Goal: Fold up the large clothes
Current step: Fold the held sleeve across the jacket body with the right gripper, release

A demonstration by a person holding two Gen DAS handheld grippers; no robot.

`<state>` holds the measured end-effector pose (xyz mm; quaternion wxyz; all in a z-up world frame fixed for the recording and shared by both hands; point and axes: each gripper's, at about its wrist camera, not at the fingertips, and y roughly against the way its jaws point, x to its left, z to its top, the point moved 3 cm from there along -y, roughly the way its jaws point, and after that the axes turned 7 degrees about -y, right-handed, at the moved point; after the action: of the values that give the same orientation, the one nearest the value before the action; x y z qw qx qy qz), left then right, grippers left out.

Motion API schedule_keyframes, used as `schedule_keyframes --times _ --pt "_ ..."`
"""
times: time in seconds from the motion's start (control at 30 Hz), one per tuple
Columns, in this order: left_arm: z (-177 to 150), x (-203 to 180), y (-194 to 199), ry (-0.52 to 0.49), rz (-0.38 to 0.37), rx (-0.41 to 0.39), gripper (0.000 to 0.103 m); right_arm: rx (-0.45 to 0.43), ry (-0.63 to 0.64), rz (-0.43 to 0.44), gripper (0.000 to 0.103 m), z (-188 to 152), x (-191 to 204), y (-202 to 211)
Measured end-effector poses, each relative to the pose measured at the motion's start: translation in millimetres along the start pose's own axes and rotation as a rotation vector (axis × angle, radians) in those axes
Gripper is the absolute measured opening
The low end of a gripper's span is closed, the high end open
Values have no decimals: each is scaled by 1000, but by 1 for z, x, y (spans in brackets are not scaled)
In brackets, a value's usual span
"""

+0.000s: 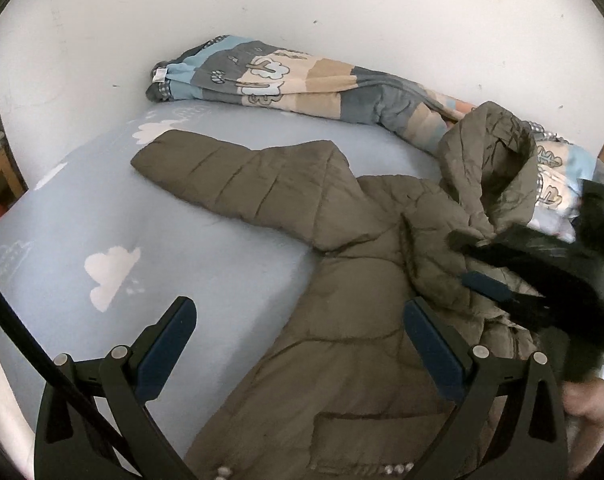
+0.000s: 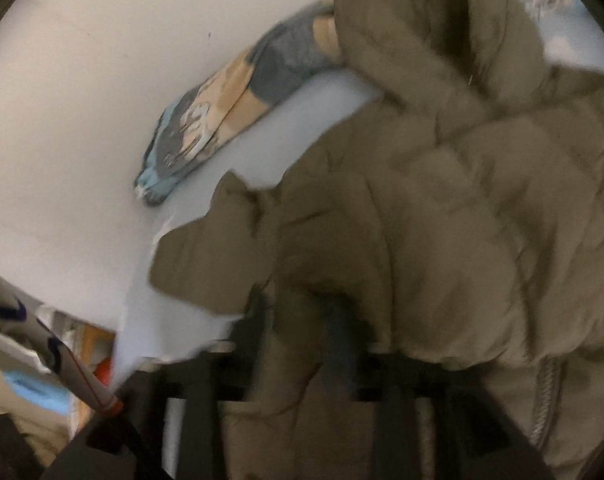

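**Operator:** I have the padded coat (image 1: pixel 342 280) lying on the bed (image 1: pixel 102 220), body toward me, one sleeve (image 1: pixel 230 184) stretched flat to the left across the blue sheet. The hood (image 1: pixel 490 160) stands crumpled at the far right, leaning toward the rolled quilt (image 1: pixel 294 76) that runs along the wall.

**Observer:** What are the hands doing?

**Operator:** My left gripper (image 1: pixel 302 344) hovers over the coat's lower body, its fingers (image 1: pixel 434 344) spread wide with nothing between them. I judge it is waiting there so it can pin or lift the near edge once the other side is ready. My right gripper (image 1: pixel 474 264) reaches in near the hood and collar; it is blurred in both views. Its fingers look parted over the fabric, and I see no fold pinched between them, though the smear keeps me from being sure.

**Observer:** Why the sleeve out like that?

**Operator:** Laid flat, it can swing over the body in one move. Folding looks barely begun: hood and right side are bunched and, I think, need smoothing first.
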<state>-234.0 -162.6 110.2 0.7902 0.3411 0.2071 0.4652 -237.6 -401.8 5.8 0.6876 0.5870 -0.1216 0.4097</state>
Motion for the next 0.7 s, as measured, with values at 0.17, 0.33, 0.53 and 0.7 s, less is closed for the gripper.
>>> schedule_keyframes --times 0.17,0.33,0.53,0.7 --pt "13 -15 -26 -15 2 20 103 -44 30 73 73 12 -13 58" --pt "20 -39 -66 -69 -9 92 103 -240 52 -217 73 40 -74 142" --pt "15 -80 -85 -152 1 115 103 -288 -18 -572 72 58 -172 180" --pt "4 -92 -114 -187 54 201 103 -216 -81 -591 74 52 -213 159"
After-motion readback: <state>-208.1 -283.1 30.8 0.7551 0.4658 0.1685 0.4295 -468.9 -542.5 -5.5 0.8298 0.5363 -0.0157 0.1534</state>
